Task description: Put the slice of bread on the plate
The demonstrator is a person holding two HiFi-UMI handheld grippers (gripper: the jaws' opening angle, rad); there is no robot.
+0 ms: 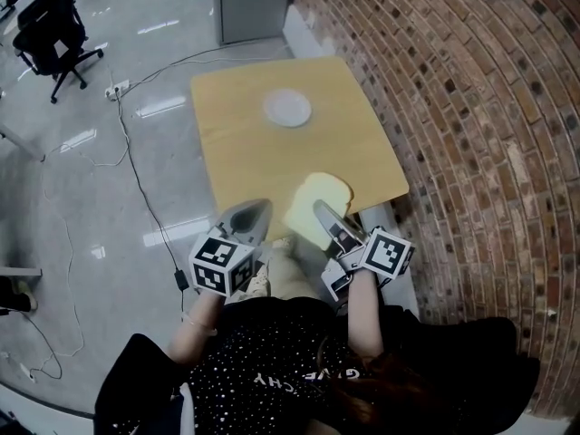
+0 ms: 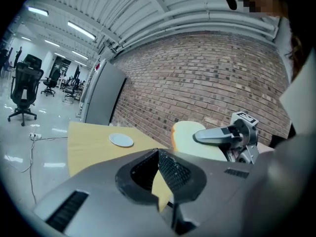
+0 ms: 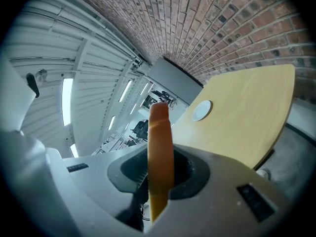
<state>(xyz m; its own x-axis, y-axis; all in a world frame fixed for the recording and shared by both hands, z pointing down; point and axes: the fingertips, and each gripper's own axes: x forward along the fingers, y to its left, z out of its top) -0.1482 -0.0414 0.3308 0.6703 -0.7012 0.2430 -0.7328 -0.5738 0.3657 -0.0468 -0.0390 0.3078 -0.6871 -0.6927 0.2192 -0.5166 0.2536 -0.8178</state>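
1. Right gripper: the jaws are seen clamped on the slice of bread. In the right gripper view the slice is presented edge-on between the two pads of this gripper, with the crust pointing away from the camera.
2. The slice is held at its near end. In the head view its pale broad face is turned upward, and one jaw is laid across that face.
3. Location of the slice: over the near right corner of the wooden table. Whether it touches the tabletop cannot be told.
4. Plate: small, white and round, set toward the far side of the table, well apart from the slice. It is also seen in the left gripper view and the right gripper view.
5. Left gripper: the jaw tips are seen brought together with nothing between them. It is held just beside the right gripper, at the near edge of the table.
6. A brick wall is noted along the right side of the table.
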